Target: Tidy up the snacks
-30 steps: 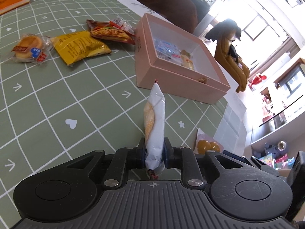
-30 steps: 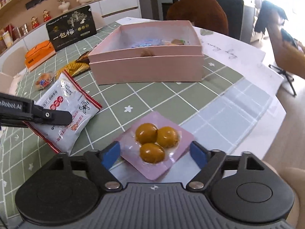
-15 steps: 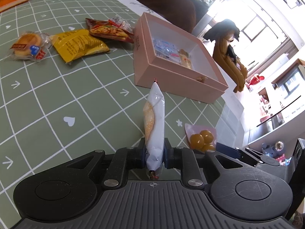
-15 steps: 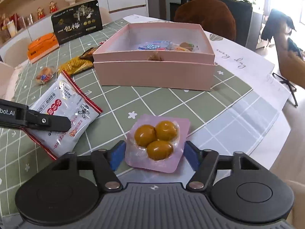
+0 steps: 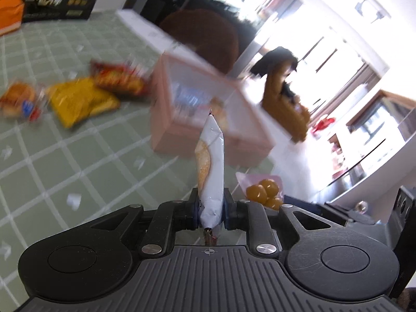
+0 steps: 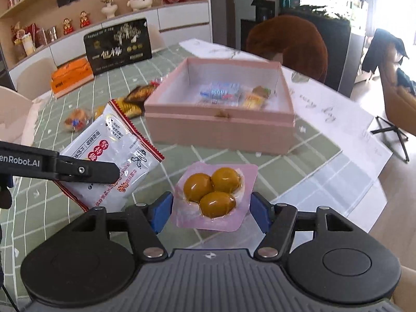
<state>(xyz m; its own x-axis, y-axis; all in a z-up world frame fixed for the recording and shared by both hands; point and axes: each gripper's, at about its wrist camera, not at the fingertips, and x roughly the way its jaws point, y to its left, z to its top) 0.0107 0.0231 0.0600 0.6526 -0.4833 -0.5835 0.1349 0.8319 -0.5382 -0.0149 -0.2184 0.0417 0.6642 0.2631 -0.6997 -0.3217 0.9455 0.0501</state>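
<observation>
My left gripper (image 5: 211,209) is shut on a white snack pouch (image 5: 211,161), held edge-on and lifted above the table; the pouch also shows in the right wrist view (image 6: 111,156). My right gripper (image 6: 211,209) has its blue pads on both sides of a pink pack of three yellow balls (image 6: 213,195), which looks lifted; that pack also shows in the left wrist view (image 5: 262,188). The open pink box (image 6: 221,127) stands ahead with a few wrapped snacks inside, also in the left wrist view (image 5: 208,119).
Left of the box lie a yellow bag (image 5: 78,98), a red bag (image 5: 117,78) and a wrapped bun (image 5: 18,98). A black gift box (image 6: 118,46) and an orange box (image 6: 71,76) stand at the far edge. White paper (image 6: 338,114) lies right of the box.
My left gripper has lifted and swung with the pouch toward the box; its view is blurred. My right gripper has narrowed around the pink pack and raised it.
</observation>
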